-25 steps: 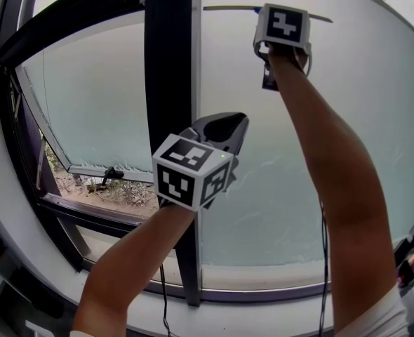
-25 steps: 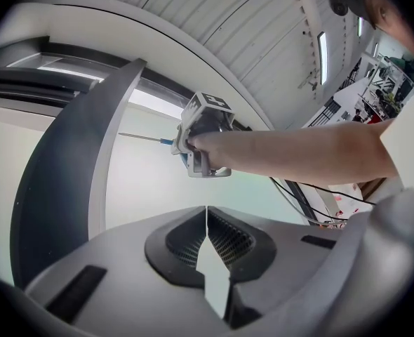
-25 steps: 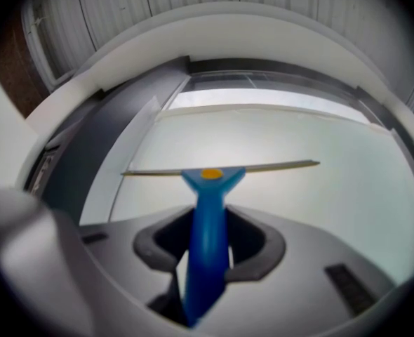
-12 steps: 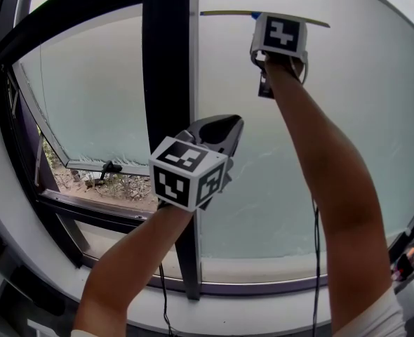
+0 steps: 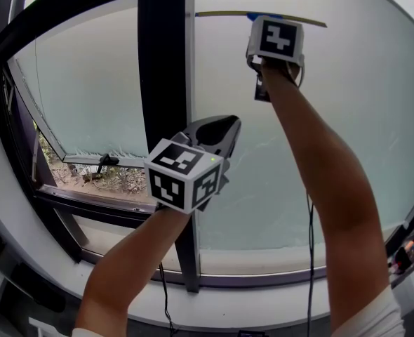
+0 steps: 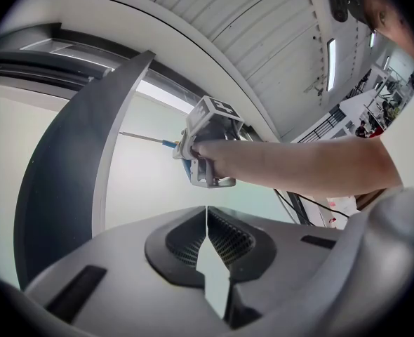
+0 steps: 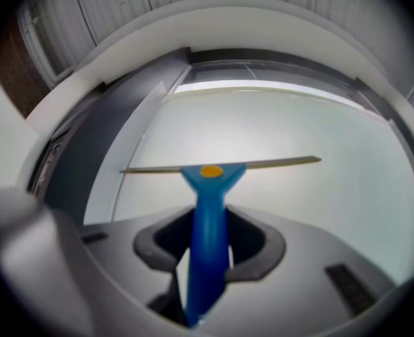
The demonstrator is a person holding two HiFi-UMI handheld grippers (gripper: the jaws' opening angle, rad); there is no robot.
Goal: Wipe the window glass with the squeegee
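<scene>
Presently, items as seen:

- Right gripper (image 7: 207,248): raised high on an outstretched arm. Its jaws are clamped on the blue shaft of the squeegee (image 7: 208,202). The shaft stands upright between the pads, with a yellow button at its head.
- Blade (image 5: 221,13): thin and near level, set against the glass (image 5: 354,90) close to the top of the right pane. It reaches out to both sides of the gripper. Whether the whole edge touches cannot be told.
- Left gripper (image 6: 207,239): jaws together, nothing between them. It is held lower than the right one, in front of the mullion (image 5: 163,62), clear of the glass and pointing a little upward.
- Mullion: dark and upright, dividing the right pane from the left sash (image 5: 81,83).
- Left sash: frosted and swung open at its foot, with a black latch (image 5: 107,161) on the bottom rail. Ground with dry plants shows through the gap.
- Sill (image 5: 263,262): pale, running below the right pane.
- Cable (image 5: 309,258): black, hanging beside the right arm.
</scene>
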